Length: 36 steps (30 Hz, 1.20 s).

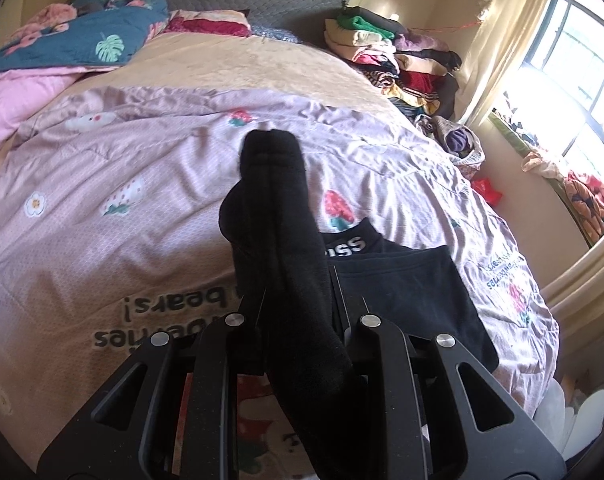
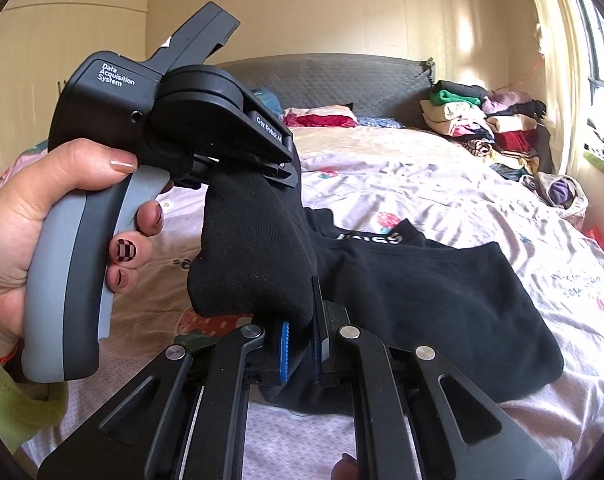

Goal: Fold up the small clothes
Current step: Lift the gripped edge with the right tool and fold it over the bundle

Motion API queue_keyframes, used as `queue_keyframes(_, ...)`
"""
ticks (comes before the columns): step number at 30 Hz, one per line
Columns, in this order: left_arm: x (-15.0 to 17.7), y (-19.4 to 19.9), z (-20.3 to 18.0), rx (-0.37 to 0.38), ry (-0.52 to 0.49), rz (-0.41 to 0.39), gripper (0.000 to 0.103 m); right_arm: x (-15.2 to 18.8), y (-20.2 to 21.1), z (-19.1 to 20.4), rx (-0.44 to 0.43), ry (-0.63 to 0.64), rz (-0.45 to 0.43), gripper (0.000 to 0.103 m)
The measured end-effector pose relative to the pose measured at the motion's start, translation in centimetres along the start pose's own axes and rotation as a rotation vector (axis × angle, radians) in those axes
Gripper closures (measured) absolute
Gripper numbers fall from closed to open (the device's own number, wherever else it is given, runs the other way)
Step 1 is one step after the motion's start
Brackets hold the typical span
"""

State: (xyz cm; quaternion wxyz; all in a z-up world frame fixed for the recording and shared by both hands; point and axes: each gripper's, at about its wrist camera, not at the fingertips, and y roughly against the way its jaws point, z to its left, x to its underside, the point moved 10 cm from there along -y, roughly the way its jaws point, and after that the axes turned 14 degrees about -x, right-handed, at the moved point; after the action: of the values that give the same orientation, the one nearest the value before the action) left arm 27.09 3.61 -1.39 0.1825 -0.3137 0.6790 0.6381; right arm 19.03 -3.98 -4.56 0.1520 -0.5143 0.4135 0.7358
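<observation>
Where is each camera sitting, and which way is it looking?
Left wrist view: sits on the left gripper, looks along its fingers and down across the bed toward the headboard; its fingers pinch the black sock.
Right wrist view: sits on the right gripper, looks across the bed at the left gripper and the person's left hand; its fingers pinch the same sock.
Both show: the sock, the folded black garment, the clothes pile and the window.
</observation>
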Motion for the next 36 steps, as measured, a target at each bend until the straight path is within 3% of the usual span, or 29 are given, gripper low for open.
queue_keyframes(15, -0.8, -0.5, -5.8, 0.035, -0.045, 0.012, 0.089, 0.1, 2.5, -3.6, 0.040, -0.093, -0.035, 0.096)
queue_keyframes(36, 0.9, -5.4, -15.2, 0.082, -0.128, 0.114, 0.089, 2.9, 5.3, -10.7, 0.074, -0.307, -0.033, 0.096)
